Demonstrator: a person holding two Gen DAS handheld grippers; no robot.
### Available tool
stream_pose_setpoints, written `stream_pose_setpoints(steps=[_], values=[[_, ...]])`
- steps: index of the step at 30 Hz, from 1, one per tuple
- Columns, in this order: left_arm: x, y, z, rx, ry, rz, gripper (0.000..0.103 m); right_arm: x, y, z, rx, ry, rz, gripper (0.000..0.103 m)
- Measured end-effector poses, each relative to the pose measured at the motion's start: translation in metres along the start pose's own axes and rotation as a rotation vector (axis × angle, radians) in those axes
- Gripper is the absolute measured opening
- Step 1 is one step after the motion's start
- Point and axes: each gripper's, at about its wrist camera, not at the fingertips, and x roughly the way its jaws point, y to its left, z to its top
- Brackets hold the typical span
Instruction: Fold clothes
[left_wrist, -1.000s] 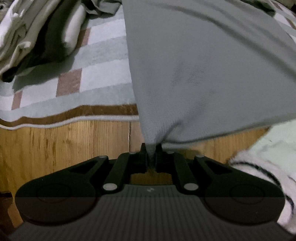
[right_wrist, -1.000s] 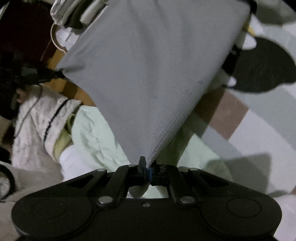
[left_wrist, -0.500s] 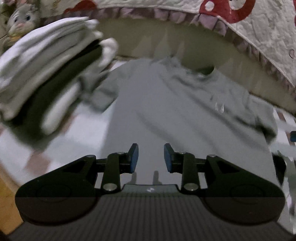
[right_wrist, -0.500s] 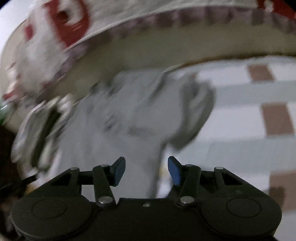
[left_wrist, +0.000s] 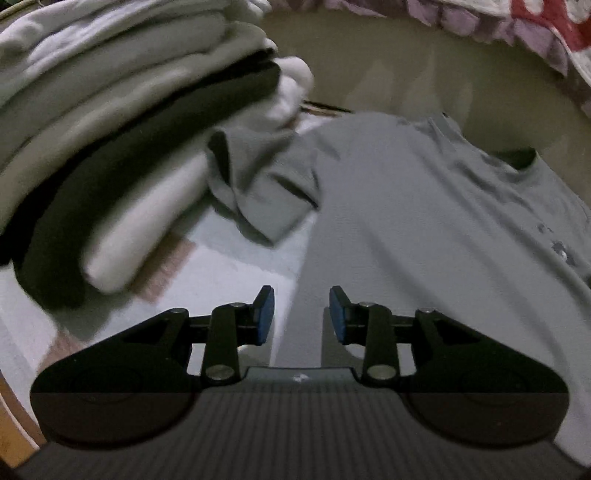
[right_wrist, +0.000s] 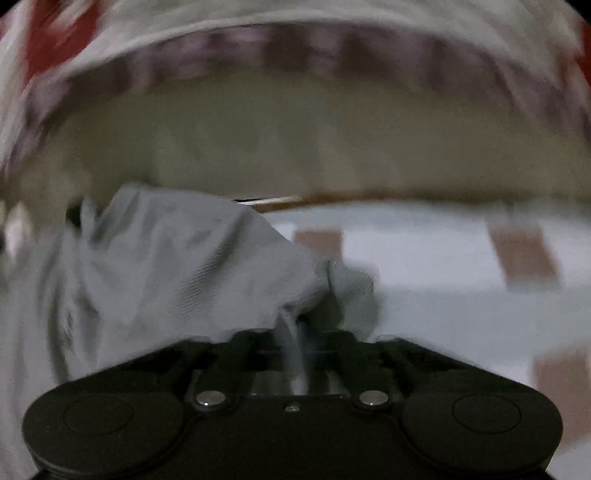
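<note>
**Grey tee spread out, right jaws pinching its sleeve**

The soft grey knit T-shirt (left_wrist: 424, 229) lies flat on the pale checked blanket (left_wrist: 236, 266), its side edge running straight ahead between the left gripper's (left_wrist: 301, 317) jaws, which stand partly apart with nothing pressed between them. Left of those jaws sits a stack of folded white and black clothes (left_wrist: 122, 147). The right gripper (right_wrist: 295, 343) is closed on a bunched fold of the shirt's sleeve (right_wrist: 288, 325). The fabric looks light, limp and prone to creasing; seams and hems are the surest holds.
</note>
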Motion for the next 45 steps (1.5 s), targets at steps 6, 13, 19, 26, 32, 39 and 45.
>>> stream_pose_setpoints(steps=[6,13,19,26,32,39,45], values=[[0.015,0.018,0.005,-0.033,0.005,0.020,0.031,-0.032,-0.012,0.050,-0.147,-0.122,-0.279,0.003],[0.035,0.038,0.007,-0.133,0.058,-0.006,0.032,0.037,-0.045,0.045,-0.151,0.015,-0.455,0.007],[0.040,0.046,0.011,-0.205,0.051,-0.134,0.039,0.016,-0.044,0.038,-0.015,-0.071,-0.265,0.017],[0.069,0.034,0.040,-0.135,0.039,-0.192,0.043,0.010,0.015,0.052,0.070,-0.021,0.102,0.057],[0.098,0.030,0.064,-0.150,0.035,-0.233,0.057,0.067,0.067,0.105,0.196,0.131,0.282,0.057],[0.102,0.027,0.061,-0.073,-0.026,-0.215,0.057,0.145,0.161,0.124,-0.041,0.216,0.105,0.066],[0.100,0.009,0.055,0.135,-0.125,-0.098,0.005,0.164,0.164,0.128,-0.040,0.049,-0.038,0.006]])
